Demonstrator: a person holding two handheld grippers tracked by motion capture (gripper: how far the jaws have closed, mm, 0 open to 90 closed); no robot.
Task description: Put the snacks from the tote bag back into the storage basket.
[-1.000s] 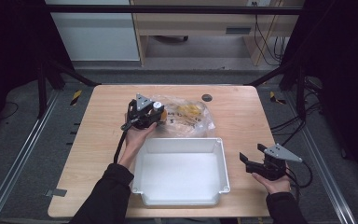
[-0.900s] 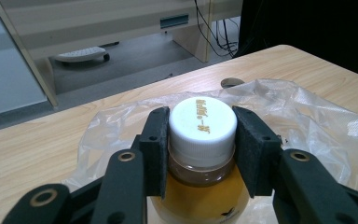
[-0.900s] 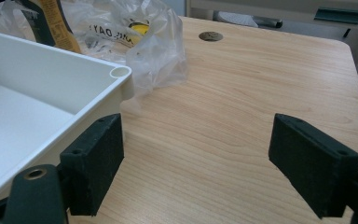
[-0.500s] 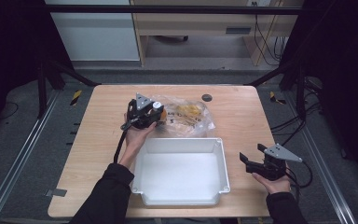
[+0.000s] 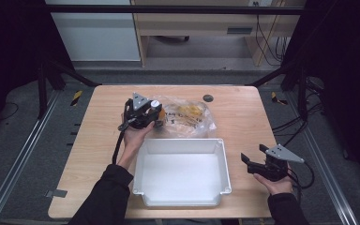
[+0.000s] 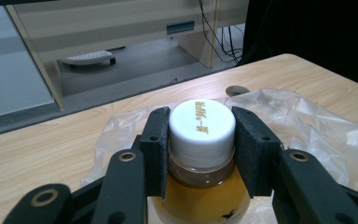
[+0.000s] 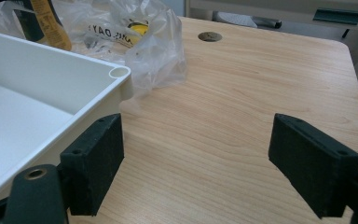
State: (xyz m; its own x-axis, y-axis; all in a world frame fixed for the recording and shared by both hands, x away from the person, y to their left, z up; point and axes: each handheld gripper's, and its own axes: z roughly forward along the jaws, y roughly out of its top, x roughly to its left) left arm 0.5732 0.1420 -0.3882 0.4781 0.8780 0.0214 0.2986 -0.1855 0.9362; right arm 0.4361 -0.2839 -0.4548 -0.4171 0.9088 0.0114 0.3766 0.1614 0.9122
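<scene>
Left gripper (image 6: pixel 200 154): clamped on the bottle (image 6: pixel 201 140) at its white cap, beyond the white tray (image 5: pixel 183 176).
Right gripper (image 7: pixel 196 163): jaws wide apart, nothing held, just right of the tray.
Plastic bag (image 5: pixel 187 117): behind the tray, under the bottle.

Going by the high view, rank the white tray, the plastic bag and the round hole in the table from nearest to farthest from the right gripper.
From the right gripper:
1. White tray, just to its left.
2. Plastic bag, beyond the tray.
3. Round hole, near the table's far edge.

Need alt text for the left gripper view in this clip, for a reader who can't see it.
The left claw is shut on a bottle of amber liquid, its black jaws pressing either side of the white cap. Behind the bottle, a crumpled clear plastic bag lies on the wooden table.
</scene>
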